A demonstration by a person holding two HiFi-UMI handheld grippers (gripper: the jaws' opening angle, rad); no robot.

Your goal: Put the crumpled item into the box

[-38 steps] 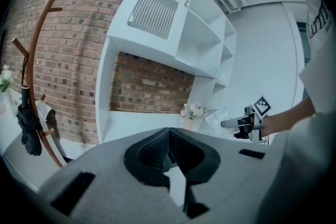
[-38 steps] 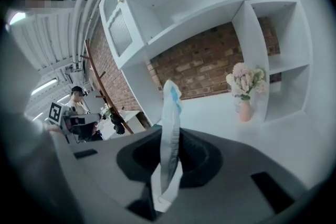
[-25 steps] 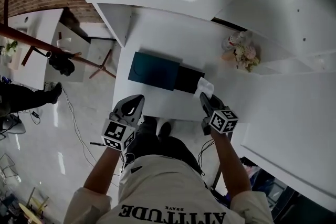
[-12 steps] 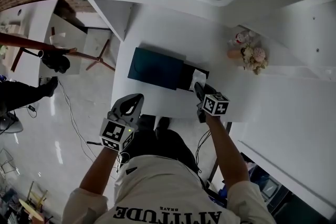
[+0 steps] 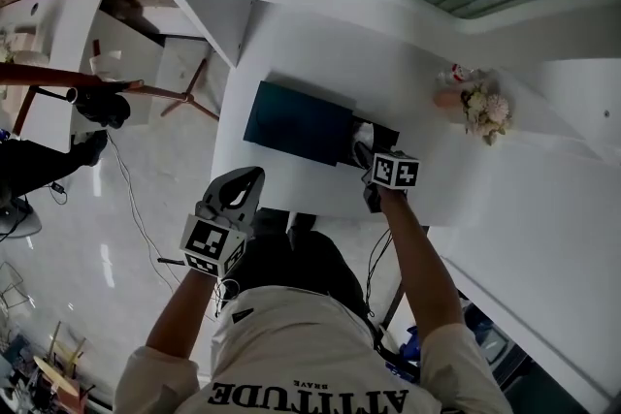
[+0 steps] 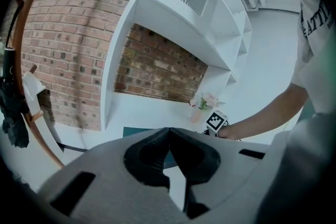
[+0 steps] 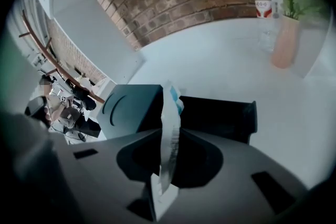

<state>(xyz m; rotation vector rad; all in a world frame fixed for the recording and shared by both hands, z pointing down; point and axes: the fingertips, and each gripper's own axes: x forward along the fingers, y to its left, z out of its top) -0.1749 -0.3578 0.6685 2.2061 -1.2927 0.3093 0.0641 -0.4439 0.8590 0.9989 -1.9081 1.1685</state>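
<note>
White table (image 5: 291, 53): one box (image 7: 223, 113), one lid (image 5: 296, 123); right hand-held gripper (image 5: 363, 153) pinches one crumpled item (image 7: 169, 113), left hand-held gripper (image 6: 169, 131) pressed together.

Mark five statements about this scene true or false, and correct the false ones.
1. The right gripper is shut on the crumpled item. True.
2. The item lies inside the black box. False: it is between the right gripper's jaws, not in the box.
3. The left gripper holds the teal lid. False: its jaws are together on nothing.
4. A vase of flowers stands on the table. True.
5. In the head view the lid lies right of the box. False: it lies left of it.
</note>
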